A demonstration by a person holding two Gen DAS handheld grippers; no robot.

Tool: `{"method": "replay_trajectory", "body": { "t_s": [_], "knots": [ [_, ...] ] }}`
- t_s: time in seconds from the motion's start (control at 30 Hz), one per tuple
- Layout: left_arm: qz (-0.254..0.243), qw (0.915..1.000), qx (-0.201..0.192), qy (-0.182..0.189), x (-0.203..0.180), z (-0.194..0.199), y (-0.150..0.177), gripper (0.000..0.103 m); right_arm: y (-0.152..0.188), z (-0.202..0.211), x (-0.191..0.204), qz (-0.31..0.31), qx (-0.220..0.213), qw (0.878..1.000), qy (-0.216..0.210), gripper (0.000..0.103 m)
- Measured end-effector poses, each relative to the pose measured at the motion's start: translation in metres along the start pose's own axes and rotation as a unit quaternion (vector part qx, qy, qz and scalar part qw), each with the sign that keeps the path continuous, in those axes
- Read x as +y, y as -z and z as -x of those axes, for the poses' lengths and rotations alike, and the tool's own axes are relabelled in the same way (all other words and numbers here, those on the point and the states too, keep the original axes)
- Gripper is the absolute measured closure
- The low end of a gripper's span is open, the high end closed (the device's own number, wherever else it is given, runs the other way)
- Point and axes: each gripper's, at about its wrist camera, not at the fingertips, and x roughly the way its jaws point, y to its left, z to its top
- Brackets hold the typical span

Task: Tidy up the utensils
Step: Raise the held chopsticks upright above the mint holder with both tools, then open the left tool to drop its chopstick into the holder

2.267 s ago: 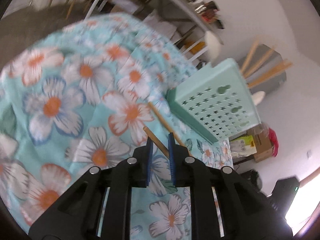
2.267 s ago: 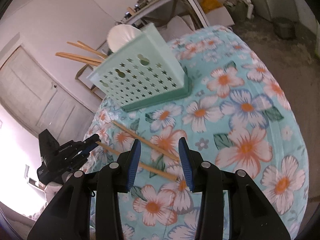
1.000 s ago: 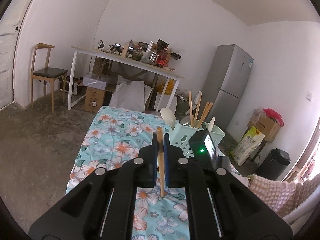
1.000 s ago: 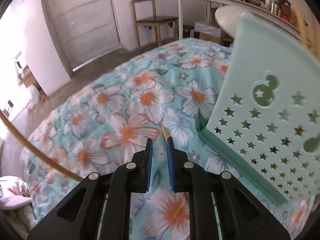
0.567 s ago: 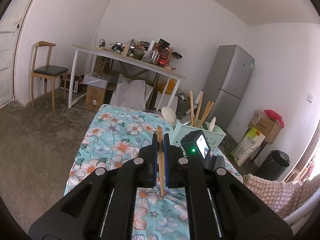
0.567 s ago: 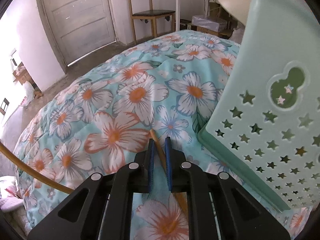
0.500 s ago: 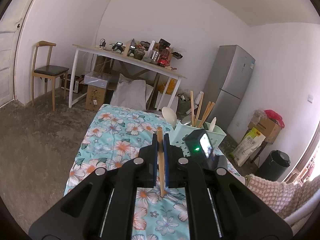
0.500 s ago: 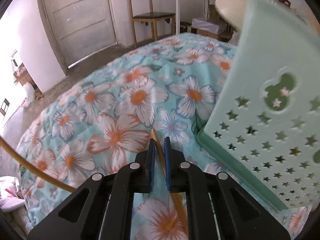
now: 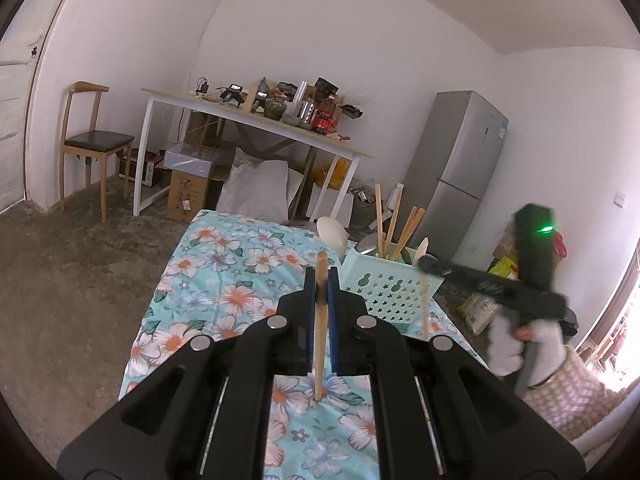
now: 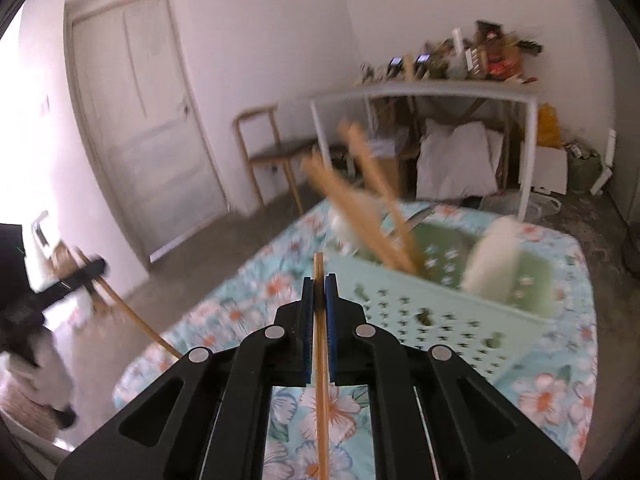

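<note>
My left gripper (image 9: 320, 280) is shut on a wooden chopstick (image 9: 319, 332) held upright above the floral tablecloth (image 9: 224, 264). My right gripper (image 10: 319, 286) is shut on a second wooden chopstick (image 10: 321, 360) and is lifted near the mint-green utensil basket (image 10: 452, 304). The basket (image 9: 390, 292) holds several chopsticks and pale spoons. In the left wrist view the right gripper (image 9: 430, 265) hangs beside the basket with its chopstick (image 9: 423, 308) pointing down. In the right wrist view the left gripper (image 10: 96, 270) shows at far left with its chopstick (image 10: 136, 320).
A white table (image 9: 256, 128) crowded with clutter stands behind, with boxes and a white sack under it. A wooden chair (image 9: 94, 144) is at the left wall, a grey fridge (image 9: 460, 168) at the right. A white door (image 10: 140, 120) is behind.
My right gripper has lifted its chopstick off the cloth and swung up to face the basket's top. My left gripper has stayed still with its chopstick.
</note>
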Motion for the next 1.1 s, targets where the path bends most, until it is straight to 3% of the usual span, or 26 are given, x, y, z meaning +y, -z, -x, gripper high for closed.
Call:
{"method": "replay_trajectory", "body": {
  "t_s": [0.2,0.43,0.77,0.93,1.1],
  "knots": [
    [-0.014,0.9997,-0.012,0.014,-0.014,-0.002,-0.005,0.098,-0.001,0.061,-0.014,-0.043,-0.068,0.997,-0.008,0.097],
    [-0.020,0.9979,-0.038,0.048,-0.033,-0.003,-0.028,0.098,0.007,0.096,-0.030,-0.075,-0.110,0.991,-0.008,0.097],
    [-0.053,0.9790,-0.147,0.131,-0.097,-0.015,-0.096,0.098,0.016,0.132,-0.029,-0.072,-0.140,0.987,0.009,0.097],
    [-0.055,0.9757,-0.163,0.136,-0.123,-0.045,-0.116,0.098,0.019,0.143,-0.029,-0.072,-0.149,0.986,0.014,0.097],
    [-0.059,0.9783,-0.167,0.108,-0.140,-0.078,-0.121,0.098,0.024,0.149,-0.031,-0.078,-0.149,0.986,0.011,0.097]
  ]
}}
